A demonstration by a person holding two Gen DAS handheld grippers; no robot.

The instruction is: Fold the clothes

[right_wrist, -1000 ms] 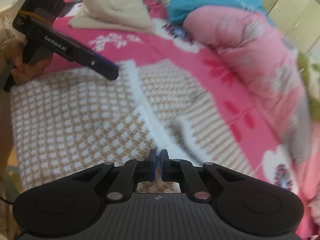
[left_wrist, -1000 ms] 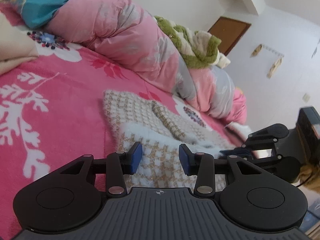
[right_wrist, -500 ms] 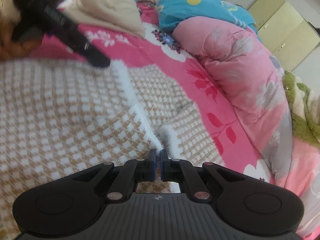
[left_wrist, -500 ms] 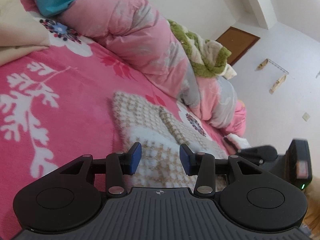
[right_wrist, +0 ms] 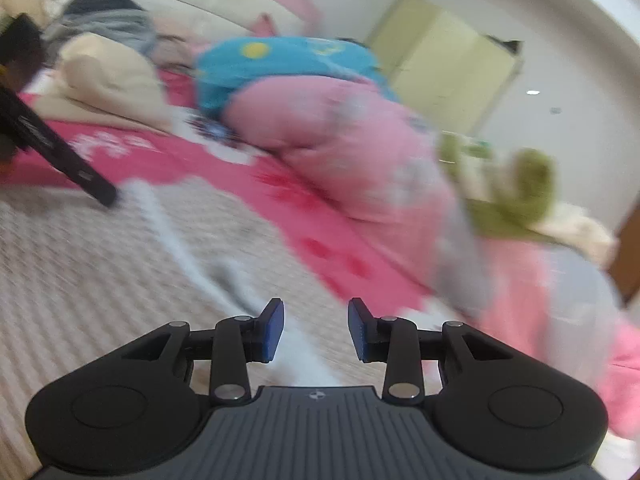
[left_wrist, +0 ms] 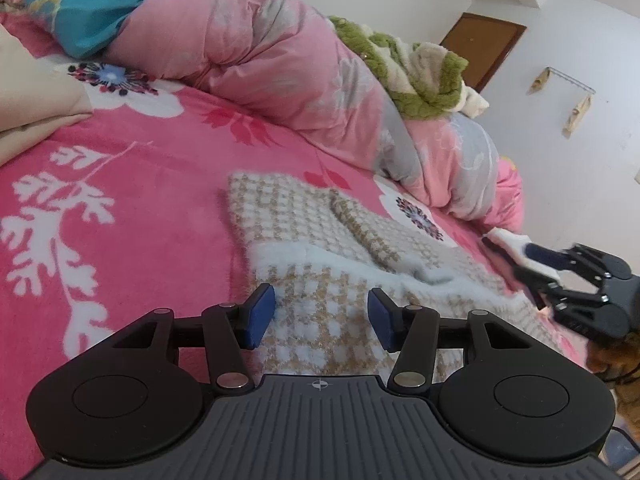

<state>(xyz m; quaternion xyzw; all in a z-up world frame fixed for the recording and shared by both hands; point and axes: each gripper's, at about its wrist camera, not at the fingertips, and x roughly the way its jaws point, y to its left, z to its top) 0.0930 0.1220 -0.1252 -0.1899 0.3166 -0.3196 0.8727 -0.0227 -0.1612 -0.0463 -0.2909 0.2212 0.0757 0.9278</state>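
Left gripper (left_wrist: pixel 321 312): blue pads standing apart, jaws have just been opening further, nothing clamped. It's hovering low over the near part of the fuzzy beige-and-white houndstooth knit garment (left_wrist: pixel 320 248); fabric is showing in the gap beyond the pads, but they aren't pressing on it.

Right gripper (right_wrist: pixel 316 330): jaws have just been opening, pads now clearly apart. The right wrist view is heavily motion-blurred. The garment's fluffy white trim (right_wrist: pixel 172 240) is lying below and ahead of the jaws; nothing is gripped. In the left wrist view this gripper is showing at the far right edge with a white bit of fabric at its fingers; can't tell there whether it's touching.

The garment is lying flat on the hot-pink fleece bedspread with white leaf and flower print (left_wrist: pixel 120 184), with a sleeve folded across the body and a white trim band running across it.

A bunched pink-and-grey floral quilt (left_wrist: pixel 280 64) is sitting along the far side of the bed, well apart from the garment, with a green-and-cream fuzzy blanket (left_wrist: pixel 416 76) piled on top of it. A cream cloth bundle (right_wrist: pixel 104 80) is lying near the head of the bed.
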